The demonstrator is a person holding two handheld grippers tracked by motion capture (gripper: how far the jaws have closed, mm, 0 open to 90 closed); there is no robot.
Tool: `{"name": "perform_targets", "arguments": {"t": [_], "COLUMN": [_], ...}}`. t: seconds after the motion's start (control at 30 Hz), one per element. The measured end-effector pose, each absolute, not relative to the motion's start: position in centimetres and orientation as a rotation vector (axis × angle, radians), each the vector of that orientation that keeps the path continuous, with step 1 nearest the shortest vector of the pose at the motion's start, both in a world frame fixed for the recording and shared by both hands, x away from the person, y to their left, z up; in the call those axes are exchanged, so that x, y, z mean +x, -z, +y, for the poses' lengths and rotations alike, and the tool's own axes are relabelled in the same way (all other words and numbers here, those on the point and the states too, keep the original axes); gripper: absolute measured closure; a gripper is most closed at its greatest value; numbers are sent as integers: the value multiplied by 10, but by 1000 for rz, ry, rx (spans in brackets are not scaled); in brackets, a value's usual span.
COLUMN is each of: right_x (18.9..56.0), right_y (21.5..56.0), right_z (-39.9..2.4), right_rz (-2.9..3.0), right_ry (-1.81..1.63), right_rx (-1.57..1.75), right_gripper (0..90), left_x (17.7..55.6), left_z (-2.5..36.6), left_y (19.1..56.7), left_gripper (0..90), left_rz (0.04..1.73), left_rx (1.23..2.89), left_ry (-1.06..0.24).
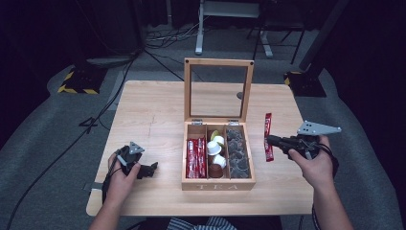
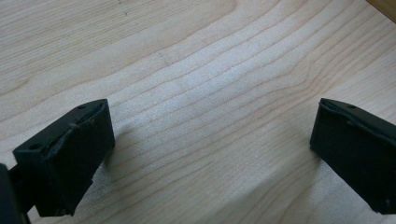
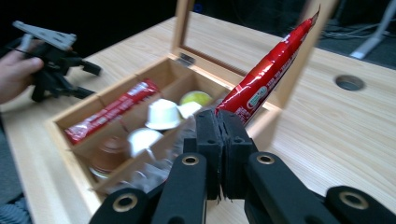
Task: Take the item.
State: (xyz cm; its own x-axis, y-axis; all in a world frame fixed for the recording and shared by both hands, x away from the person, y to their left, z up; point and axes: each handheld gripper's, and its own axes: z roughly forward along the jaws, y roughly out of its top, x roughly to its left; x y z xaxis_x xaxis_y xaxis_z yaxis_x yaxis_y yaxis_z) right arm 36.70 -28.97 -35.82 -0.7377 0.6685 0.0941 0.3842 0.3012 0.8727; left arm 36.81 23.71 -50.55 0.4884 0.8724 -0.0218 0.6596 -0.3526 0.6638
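Here the right hand-held gripper has its black foam-padded jaws clamped on the lower end of a glossy red stick sachet, a long flat packet that slants up away from the jaws, just right of the wooden tea box. That box is square-cornered, its glass-paned lid upright, its compartments holding more red sachets, white capsules and dark pods. The left hand-held gripper rests with jaws apart over bare, pale-grained table, with free room left of the box
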Motion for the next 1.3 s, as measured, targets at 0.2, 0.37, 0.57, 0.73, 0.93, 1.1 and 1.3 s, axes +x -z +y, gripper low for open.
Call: {"name": "perform_targets", "arguments": {"t": [0.2, 0.37, 0.57, 0.73, 0.93, 1.1, 1.3], "right_x": [373, 379, 387, 393, 401, 407, 412], "right_y": [363, 373, 387, 397, 414, 427, 442], "right_z": [-312, -325, -342, -347, -350, -355, -359], "right_rz": [2227, 2207, 2196, 2198, 2225, 2243, 2281], "right_ry": [-1371, -1302, -1260, -1233, -1169, -1135, -1070], "right_rx": [1026, 1093, 1169, 1193, 1211, 1246, 1306], "right_gripper": [884, 884, 884, 884, 884, 884, 883], "left_x": [368, 368, 368, 368, 368, 368, 368], "left_z": [237, 237, 237, 237, 237, 237, 237], "left_y": [505, 505, 505, 505, 505, 505, 505], "left_gripper": [0, 0, 0, 0, 0, 0, 0], "left_rz": [1244, 1244, 1244, 1245, 1244, 1244, 1244], "left_rx": [2130, 2130, 2130, 2130, 2130, 2130, 2130], "left_ry": [-447, -446, -447, -446, -446, -447, -446]}}
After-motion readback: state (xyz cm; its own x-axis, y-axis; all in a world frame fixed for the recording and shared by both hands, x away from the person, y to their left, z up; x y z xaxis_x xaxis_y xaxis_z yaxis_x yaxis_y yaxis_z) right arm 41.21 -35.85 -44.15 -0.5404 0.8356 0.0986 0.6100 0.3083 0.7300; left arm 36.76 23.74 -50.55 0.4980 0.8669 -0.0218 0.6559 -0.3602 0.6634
